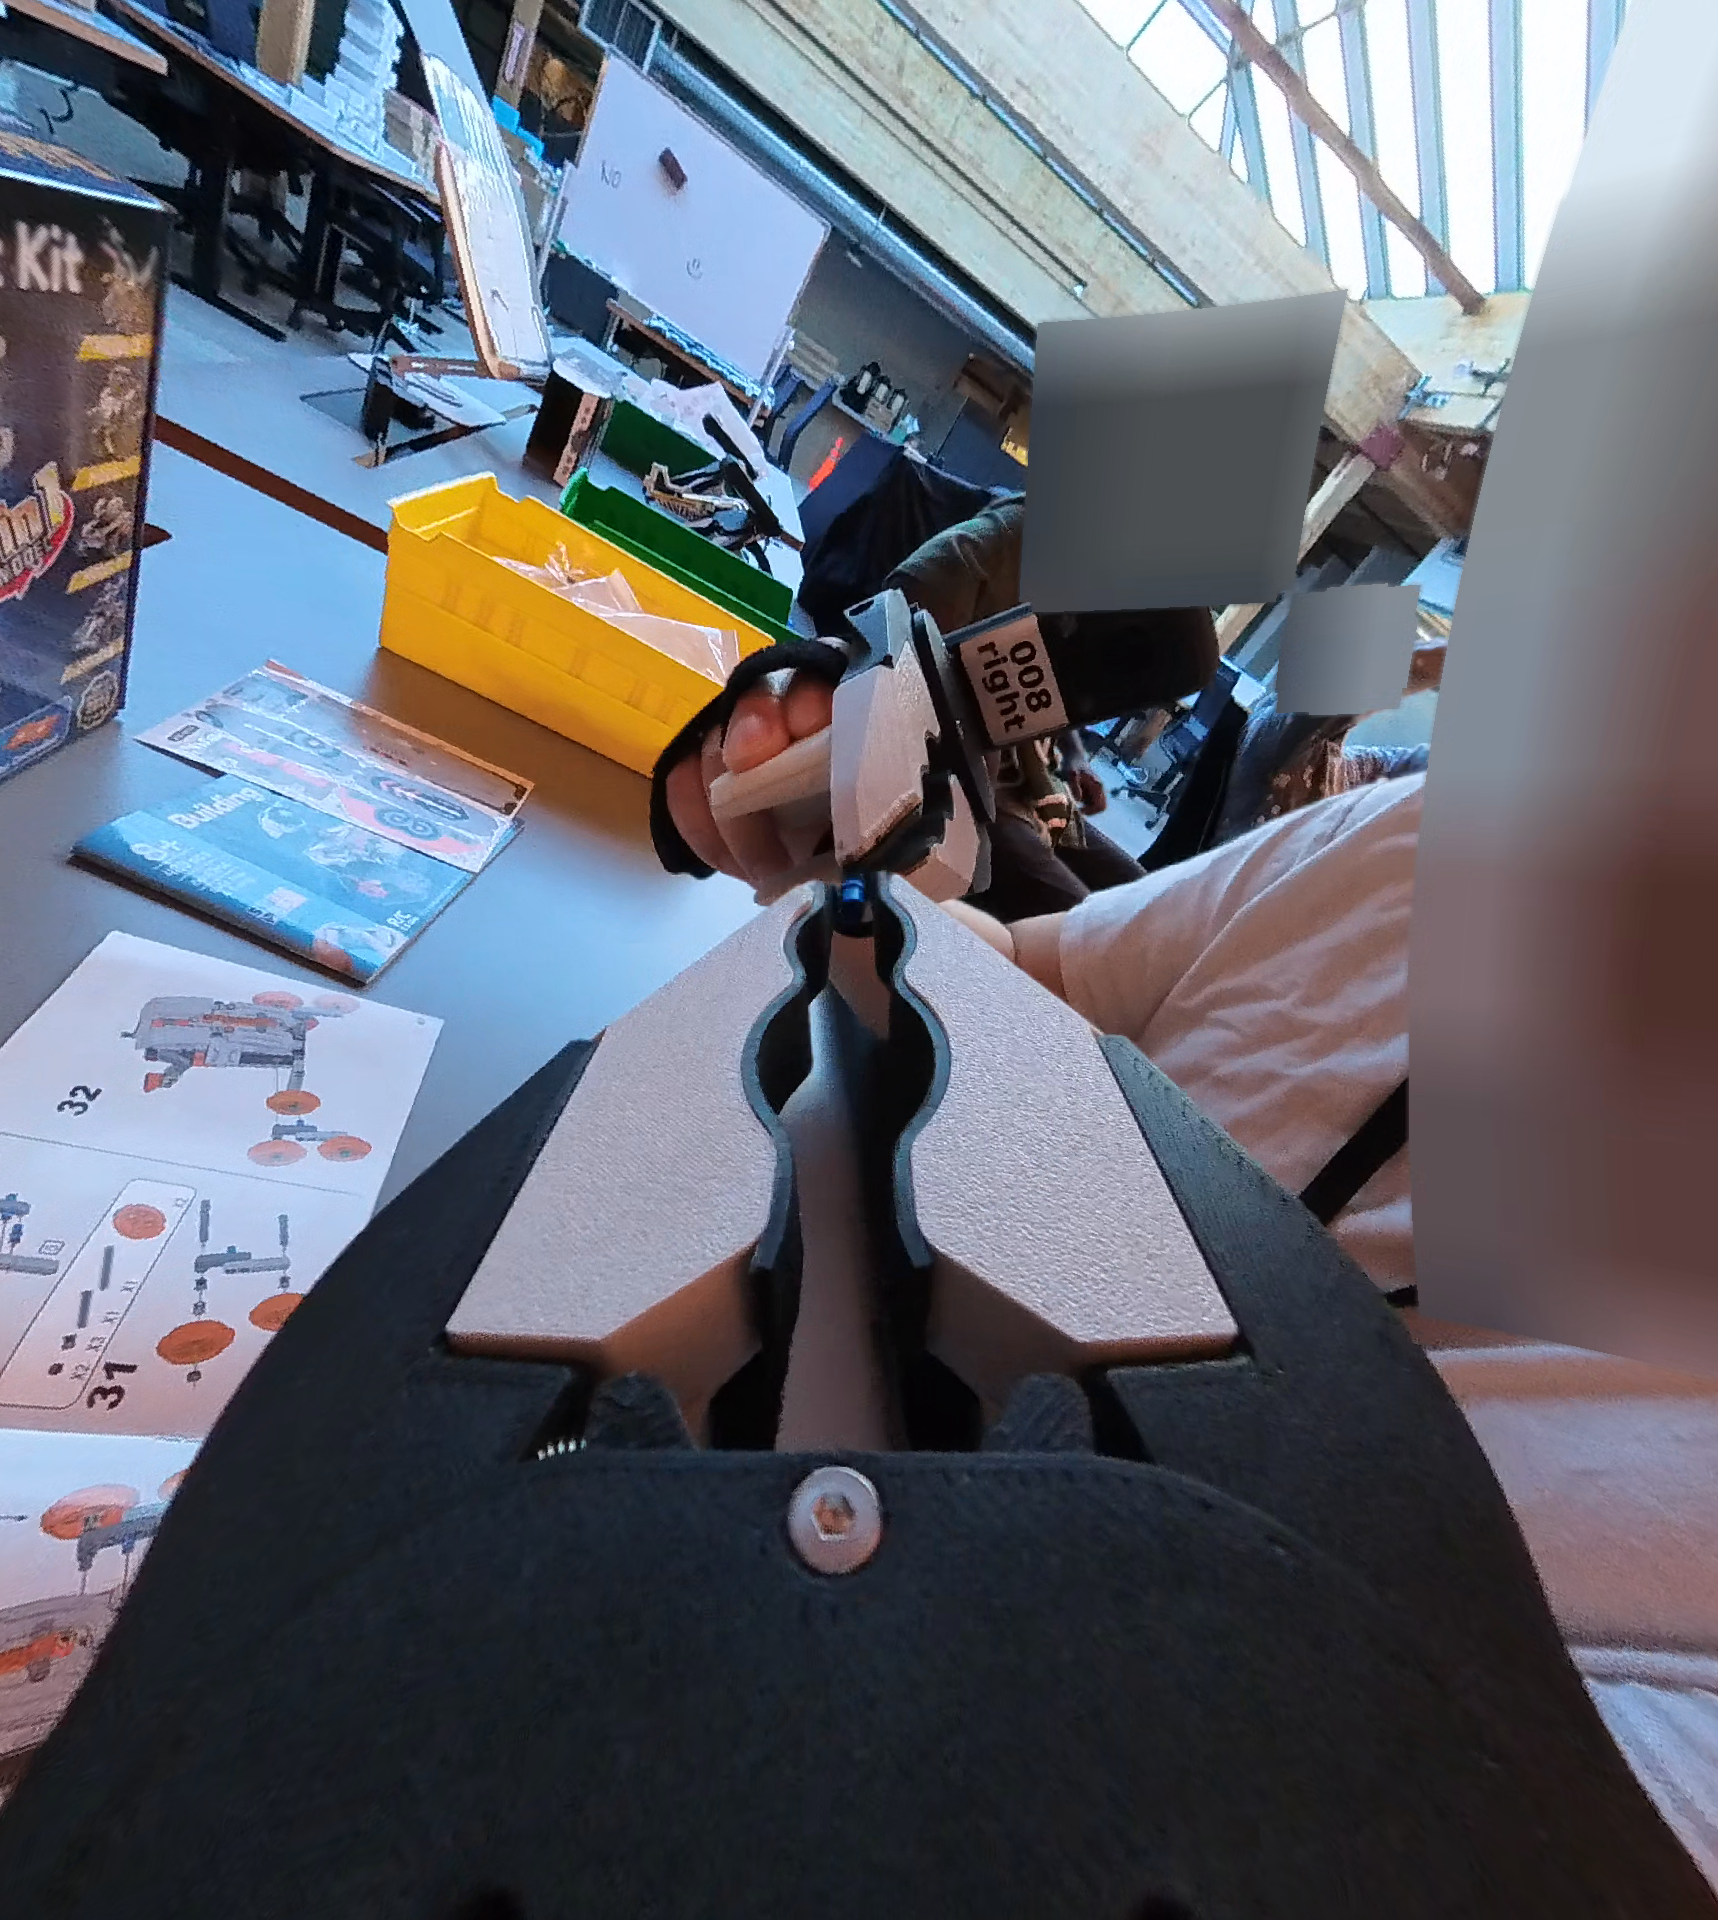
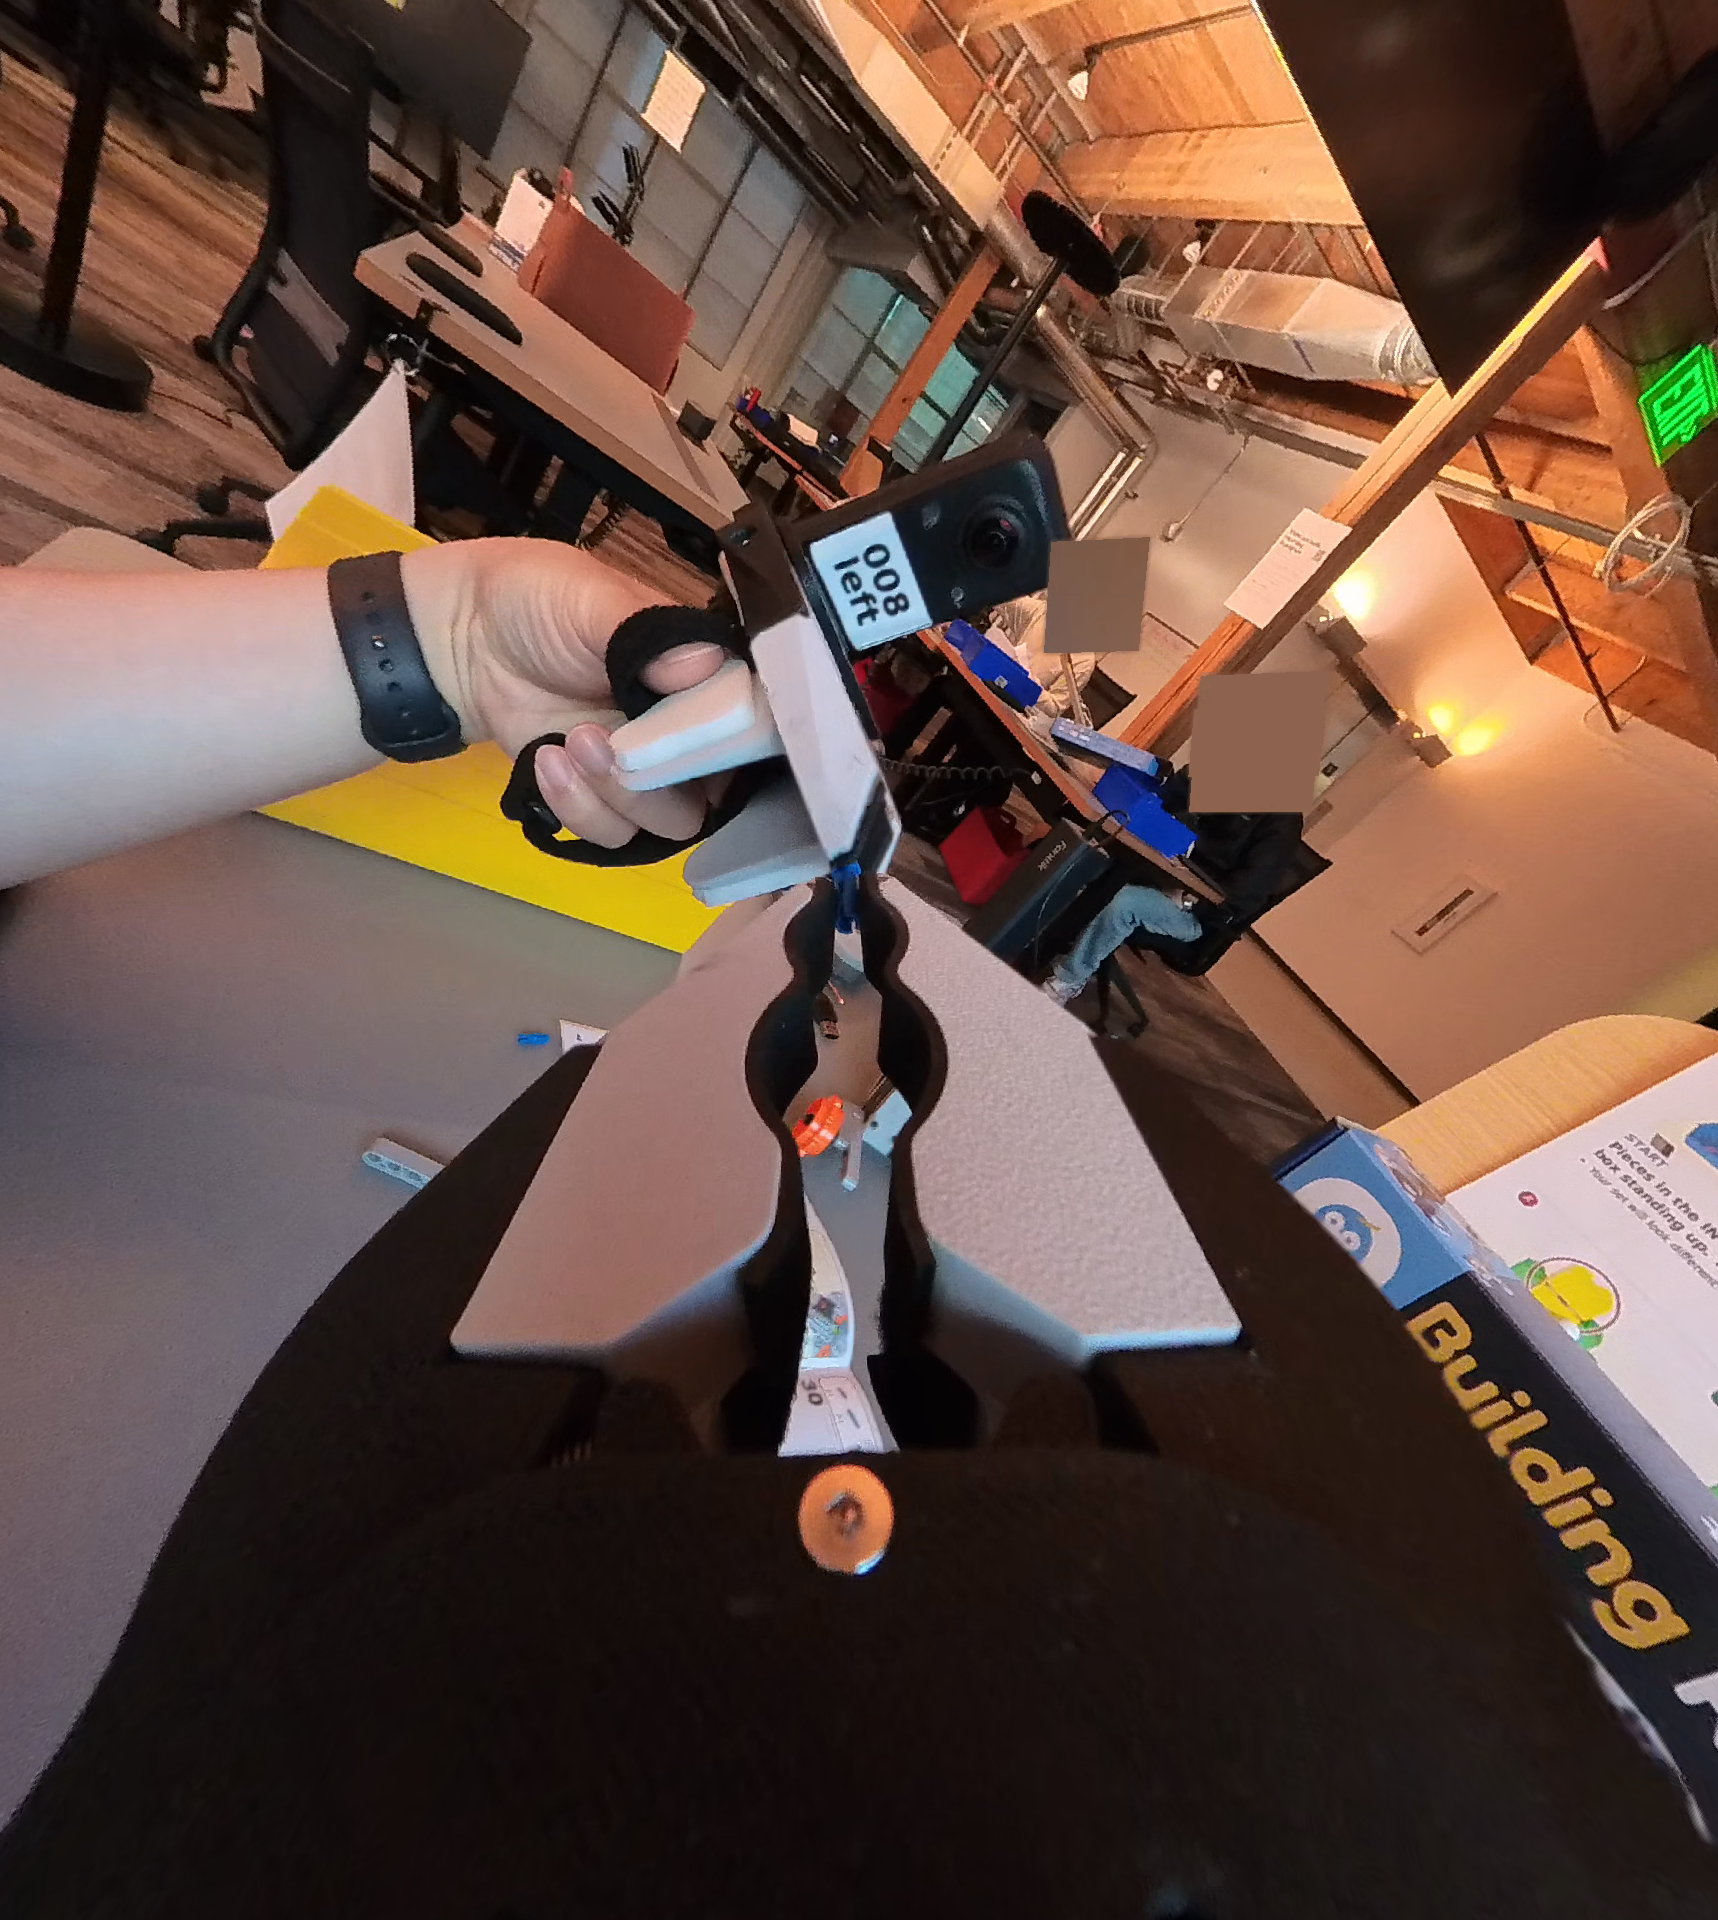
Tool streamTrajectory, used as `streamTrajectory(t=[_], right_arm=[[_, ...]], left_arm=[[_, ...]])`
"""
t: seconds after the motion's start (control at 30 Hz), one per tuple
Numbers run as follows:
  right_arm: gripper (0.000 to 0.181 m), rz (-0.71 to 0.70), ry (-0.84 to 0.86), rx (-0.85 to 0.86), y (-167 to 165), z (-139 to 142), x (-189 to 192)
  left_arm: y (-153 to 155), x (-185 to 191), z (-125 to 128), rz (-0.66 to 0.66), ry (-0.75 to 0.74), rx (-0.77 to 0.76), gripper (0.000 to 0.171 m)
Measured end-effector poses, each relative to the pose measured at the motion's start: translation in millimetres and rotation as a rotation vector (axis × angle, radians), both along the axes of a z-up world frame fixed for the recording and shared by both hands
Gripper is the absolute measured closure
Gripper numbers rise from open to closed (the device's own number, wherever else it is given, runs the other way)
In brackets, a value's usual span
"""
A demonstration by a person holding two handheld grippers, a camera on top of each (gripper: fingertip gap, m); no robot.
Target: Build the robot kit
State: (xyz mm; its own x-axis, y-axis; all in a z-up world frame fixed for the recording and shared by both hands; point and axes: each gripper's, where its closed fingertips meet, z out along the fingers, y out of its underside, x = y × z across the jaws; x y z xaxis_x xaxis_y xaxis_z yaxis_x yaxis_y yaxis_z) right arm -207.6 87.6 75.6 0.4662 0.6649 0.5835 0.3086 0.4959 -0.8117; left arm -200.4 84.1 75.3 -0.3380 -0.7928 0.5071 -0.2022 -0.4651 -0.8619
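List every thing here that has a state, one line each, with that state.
left gripper: nearly shut, tips pinching small blue piece
right gripper: nearly shut, tips on the same blue piece
yellow bin: open, clear plastic bag inside
instruction sheet: lying flat, printed side up
kit box: standing upright

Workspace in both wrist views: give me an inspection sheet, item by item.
Surface: grey table, partly covered.
Held part: small blue piece pinched at both grippers' tips.
Clutter: instruction sheets, booklet, kit box, yellow bin, green bin, orange wheel, loose blue pin.
Grippers: left gripper and right gripper both shut on the blue piece, tip to tip.
Cables: nothing seen on the table.
Surroundings: desks, whiteboard, seated person.
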Motion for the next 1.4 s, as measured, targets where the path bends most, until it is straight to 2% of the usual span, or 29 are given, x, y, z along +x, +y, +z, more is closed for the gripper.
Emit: streamTrajectory(t=[0.37,0.5,0.6,0.7,0.77,0.93,1.0,1.07,1.23,1.27,1.33,1.4], right_arm=[[0.177,0.0,0.002,-0.014,3,-4,1],[0.177,0.046,0.054,-0.099,2,-3,0],[0.177,0.156,0.154,-0.277,0,-2,0],[0.177,0.266,0.271,-0.432,-4,7,6],[0.177,0.313,0.315,-0.481,-7,12,11],[0.178,0.346,0.291,-0.535,-12,10,9],[0.178,0.351,0.277,-0.539,-14,8,6],[0.178,0.36,0.273,-0.542,-16,8,4],[0.178,0.374,0.278,-0.581,-15,6,4],[0.177,0.372,0.278,-0.561,-16,7,4],[0.16,0.328,0.281,-0.427,-14,12,6],[0.156,0.251,0.233,-0.284,-12,13,10]], left_arm=[[1,4,-6,-0.002,0.025,0.014,0.169],[0,3,-5,-0.004,0.022,0.034,0.169],[4,2,-5,0.079,-0.002,0.249,0.158],[3,-3,8,0.192,-0.102,0.481,0.156],[-4,-6,16,0.201,-0.15,0.545,0.159],[-6,-2,10,0.203,-0.133,0.608,0.147],[-11,1,10,0.18,-0.144,0.616,0.15],[-16,4,8,0.15,-0.14,0.632,0.167],[-17,5,5,0.156,-0.133,0.678,0.169],[-17,5,5,0.155,-0.131,0.681,0.169],[-17,2,7,0.154,-0.142,0.679,0.169],[-18,-2,13,0.154,-0.173,0.663,0.169]])
